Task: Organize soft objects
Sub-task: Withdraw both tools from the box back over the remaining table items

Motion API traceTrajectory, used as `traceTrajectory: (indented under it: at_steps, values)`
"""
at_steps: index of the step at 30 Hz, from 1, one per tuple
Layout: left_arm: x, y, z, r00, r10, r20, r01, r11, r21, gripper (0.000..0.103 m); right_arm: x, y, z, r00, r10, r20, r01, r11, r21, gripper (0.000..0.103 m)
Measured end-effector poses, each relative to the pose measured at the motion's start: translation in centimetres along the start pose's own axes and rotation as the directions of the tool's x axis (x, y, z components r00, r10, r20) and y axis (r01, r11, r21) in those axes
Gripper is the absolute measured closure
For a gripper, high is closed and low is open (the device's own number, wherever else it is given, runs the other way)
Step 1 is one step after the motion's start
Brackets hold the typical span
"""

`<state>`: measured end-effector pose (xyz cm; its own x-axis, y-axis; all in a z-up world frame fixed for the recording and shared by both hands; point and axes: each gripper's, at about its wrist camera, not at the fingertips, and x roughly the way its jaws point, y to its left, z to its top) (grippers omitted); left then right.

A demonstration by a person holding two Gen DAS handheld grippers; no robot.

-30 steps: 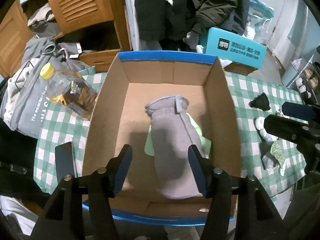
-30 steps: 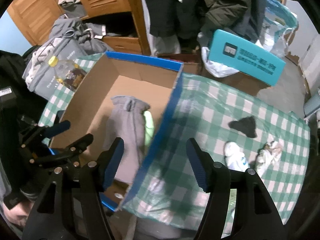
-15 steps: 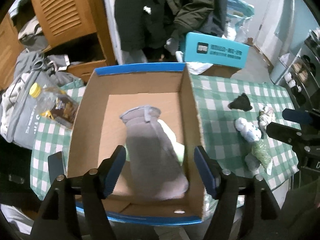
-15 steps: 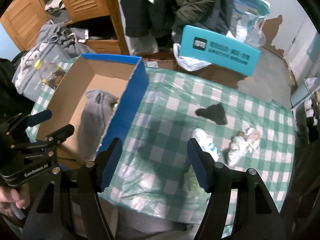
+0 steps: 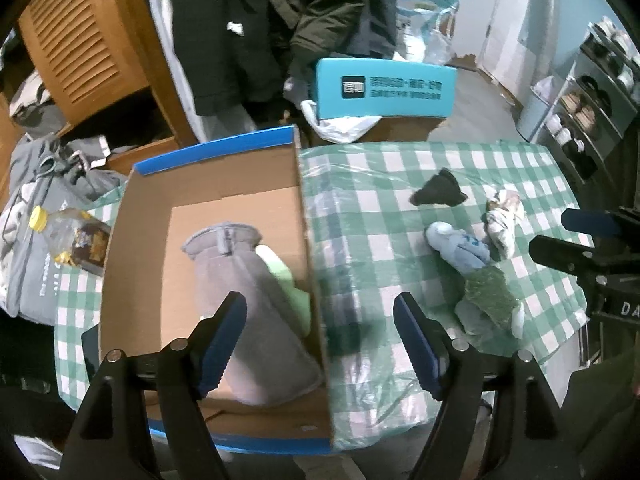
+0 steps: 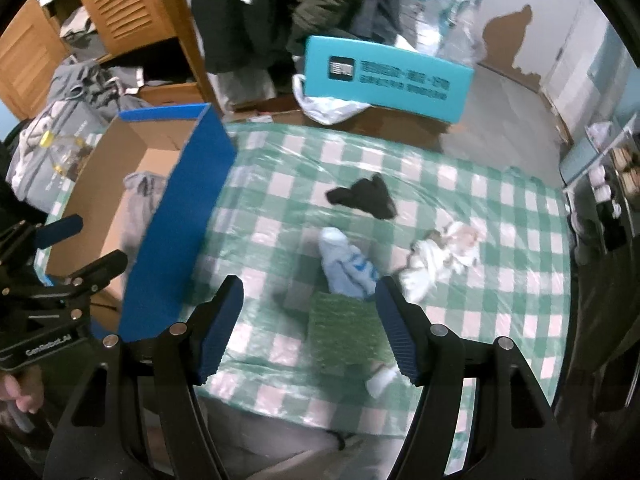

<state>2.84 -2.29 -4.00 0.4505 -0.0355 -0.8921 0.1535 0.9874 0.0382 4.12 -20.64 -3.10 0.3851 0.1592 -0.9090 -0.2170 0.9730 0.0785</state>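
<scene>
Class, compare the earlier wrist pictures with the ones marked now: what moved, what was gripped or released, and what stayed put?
Both hand-held grippers swung right, from over the cardboard box toward the socks on the checked tablecloth. The left hand-held gripper is opening, with nothing between its fingers; the right hand-held gripper stayed open and empty. The grey garment in the box and the socks stayed put.

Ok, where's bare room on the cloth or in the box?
Bare: the checked cloth between the box's blue wall and the light blue sock; the box floor left of the grey garment. Crowded: the black, white and green pieces cluster around that sock.
</scene>
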Motion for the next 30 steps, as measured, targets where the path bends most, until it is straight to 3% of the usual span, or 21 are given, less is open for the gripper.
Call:
traceTrajectory:
  at_steps: [14, 30]
  values:
    - [2.3, -4.9, 0.0, 0.998, -0.026, -0.061, 0.031, 0.996, 0.087, 0.025, 0.5, -5.2, -1.7, 1.000, -0.015, -0.023, 0.017, 0.996, 0.085, 0.035]
    - [5.8, -8.2, 0.3, 0.988, -0.048, -0.150, 0.063, 0.993, 0.097, 0.022, 2.3, -10.2, -3.1, 0.998, -0.018, -0.062, 0.030, 0.981, 0.194, 0.035]
